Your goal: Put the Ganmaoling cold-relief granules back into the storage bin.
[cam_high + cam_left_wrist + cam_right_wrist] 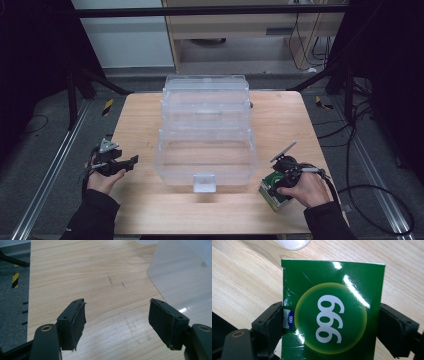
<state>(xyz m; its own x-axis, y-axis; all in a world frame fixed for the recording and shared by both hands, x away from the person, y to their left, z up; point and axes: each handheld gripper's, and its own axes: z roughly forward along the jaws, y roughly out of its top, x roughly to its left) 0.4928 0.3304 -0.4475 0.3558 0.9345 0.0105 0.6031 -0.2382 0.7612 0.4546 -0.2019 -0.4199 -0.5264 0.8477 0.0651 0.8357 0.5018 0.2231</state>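
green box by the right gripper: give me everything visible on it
The green box is a glossy carton, printed with white "999" in a yellow-edged circle; a creased, slightly torn edge carries a small blue label. It lies flat on the wooden table, front right of the clear plastic organiser. The right gripper straddles it, pads against both sides.

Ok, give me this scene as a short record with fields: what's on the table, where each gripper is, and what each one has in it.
table: light wooden table
container: clear plastic tiered box, opened out in steps at the table's middle
task item: green box printed 999, on the table at the near right
right gripper: jaws on either side of the green box, pads against its sides
left gripper: jaws apart, nothing between them, above bare wood left of the clear box
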